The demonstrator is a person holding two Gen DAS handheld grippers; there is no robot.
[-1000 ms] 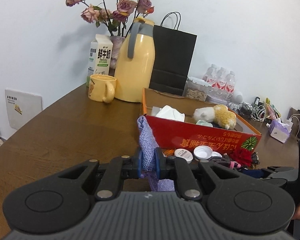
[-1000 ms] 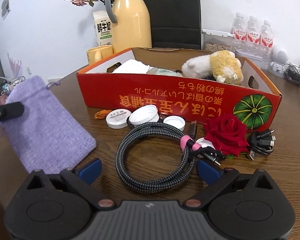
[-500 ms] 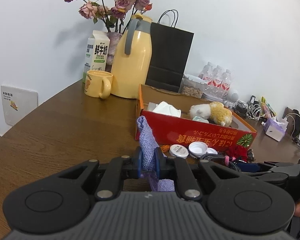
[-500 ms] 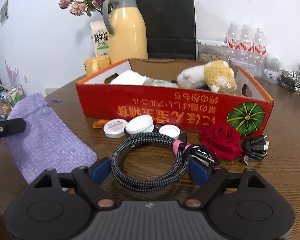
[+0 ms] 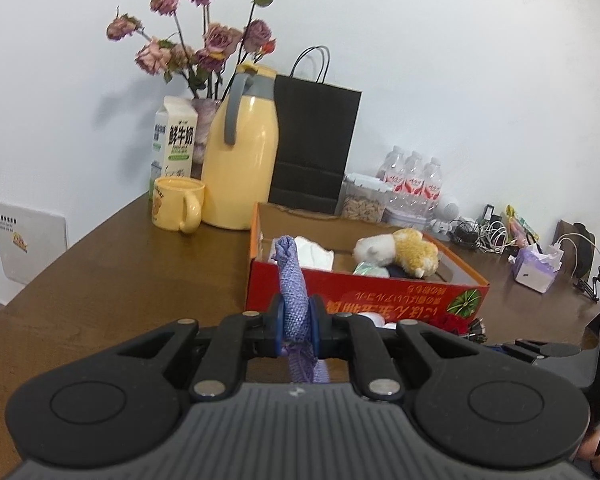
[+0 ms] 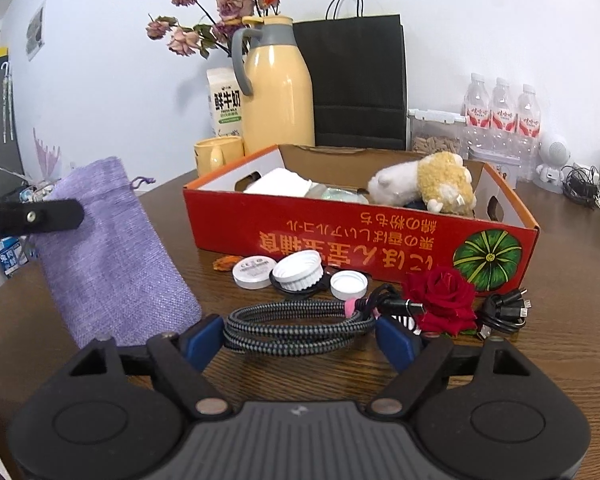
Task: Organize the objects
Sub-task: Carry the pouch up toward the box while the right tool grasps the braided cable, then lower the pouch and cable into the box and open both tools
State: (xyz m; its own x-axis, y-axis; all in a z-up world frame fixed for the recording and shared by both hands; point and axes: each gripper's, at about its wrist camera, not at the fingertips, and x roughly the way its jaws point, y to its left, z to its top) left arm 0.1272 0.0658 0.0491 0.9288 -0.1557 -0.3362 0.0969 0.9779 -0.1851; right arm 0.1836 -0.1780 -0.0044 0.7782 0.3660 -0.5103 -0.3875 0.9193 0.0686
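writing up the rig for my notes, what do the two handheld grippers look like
Both match. The left gripper and right gripper each have a matte black body with a ribbed grey centre panel, two round raised discs, silver pivot pins and angular black linkage arms. The jaws carry blue pads. No cables or sleeves are visible.

A dark wooden table (image 6: 560,272) bears a red box (image 6: 360,236), caps (image 6: 296,272) and cables (image 6: 300,326).

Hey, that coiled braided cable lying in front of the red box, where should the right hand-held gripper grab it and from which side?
Grip the braided cable across the whole flat coil, from the near side, fingers low along the table. The coil lies flat, already between the right hand-held gripper's open blue pads, whose jaws have just been closing. Keep off the pink-tied end by the red rose, where loose plugs stick out.
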